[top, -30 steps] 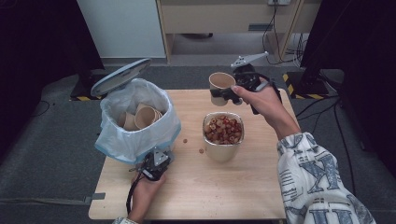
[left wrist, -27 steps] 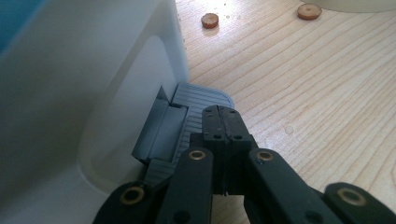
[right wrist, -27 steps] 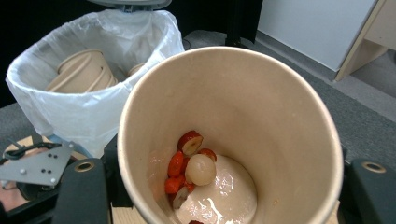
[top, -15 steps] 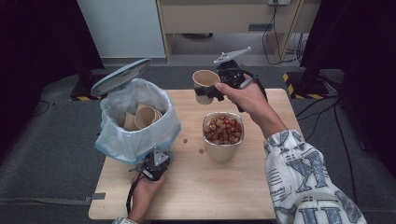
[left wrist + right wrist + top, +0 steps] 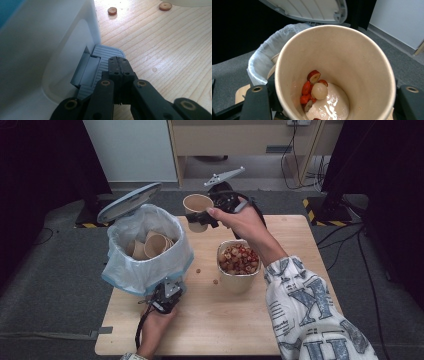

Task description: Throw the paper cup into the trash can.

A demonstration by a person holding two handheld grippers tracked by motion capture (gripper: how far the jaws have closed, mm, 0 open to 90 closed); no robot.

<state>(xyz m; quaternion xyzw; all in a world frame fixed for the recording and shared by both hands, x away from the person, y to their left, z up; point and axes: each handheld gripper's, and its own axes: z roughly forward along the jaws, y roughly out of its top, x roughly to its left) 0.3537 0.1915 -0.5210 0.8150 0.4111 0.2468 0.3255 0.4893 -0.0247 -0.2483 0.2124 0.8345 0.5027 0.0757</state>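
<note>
At about six o'clock on the table (image 5: pixel 240 330), nearest the person, the left gripper (image 5: pixel 167 295) is pressing down with its jaws fully closed together on the grey foot pedal (image 5: pixel 100 62) of the small white bin (image 5: pixel 145 270); in the left gripper view the shut tips are resting on the ribbed pedal right against the bin's white wall. The bin is standing at roughly nine o'clock on the tabletop, lined with a pale blue bag (image 5: pixel 122 275), and its grey lid (image 5: pixel 129 202) is standing tilted open at the far side. Several used paper cups (image 5: pixel 155 245) are lying inside it.

Just right of the table's middle, a wide bowl (image 5: pixel 239 275) full of red and pale fruit pieces is sitting, with two loose pieces (image 5: pixel 198 270) lying on the wood between it and the bin.

Farther off, near twelve o'clock, the right gripper (image 5: pixel 202 217) is clamping a brown paper cup (image 5: pixel 197 210) by its side wall, jaws drawn narrow around it, and holding it in the air above the table's far edge. The cup is hanging at about one o'clock from the bin's opening, near it but not over it. In the right gripper view the cup (image 5: pixel 334 72) is tipping toward the bin, showing a few fruit leftovers (image 5: pixel 314 90) and a little pale liquid at its bottom, with the open lid (image 5: pixel 312 10) and bag rim beyond. Nothing is standing between cup and bin mouth.
</note>
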